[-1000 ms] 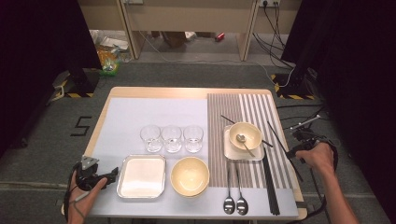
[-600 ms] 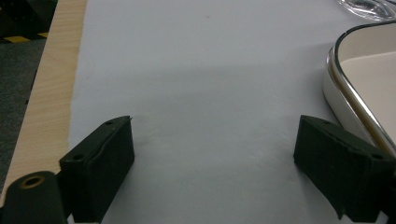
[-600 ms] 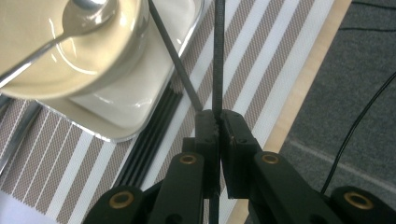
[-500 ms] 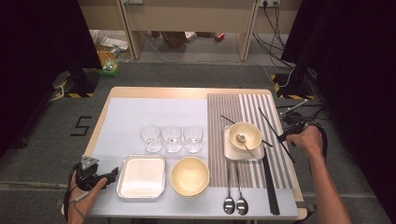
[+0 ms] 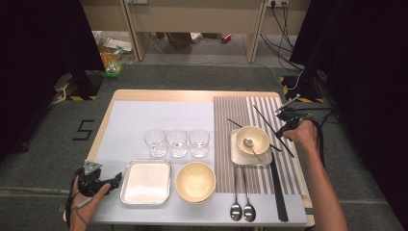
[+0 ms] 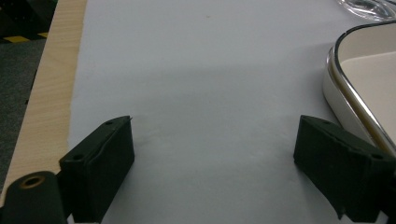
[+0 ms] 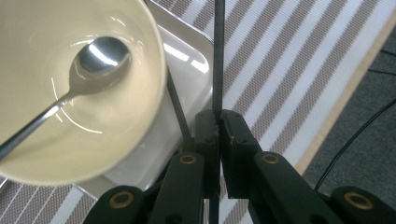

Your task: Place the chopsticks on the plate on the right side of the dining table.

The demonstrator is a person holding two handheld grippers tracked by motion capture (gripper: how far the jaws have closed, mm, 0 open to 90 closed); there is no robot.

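One chopstick is being clamped by the right gripper beside the bowl; placement pending. Left gripper is being held apart, idle.

A staged recording space in a lab or studio, not a home: black curtains hang on both sides of a grey carpeted floor, with yellow-and-black hazard tape marking stand bases. Cables run loose to a wall socket behind the bench, where dishes sit in neat rows on a pale mat and a striped placemat.
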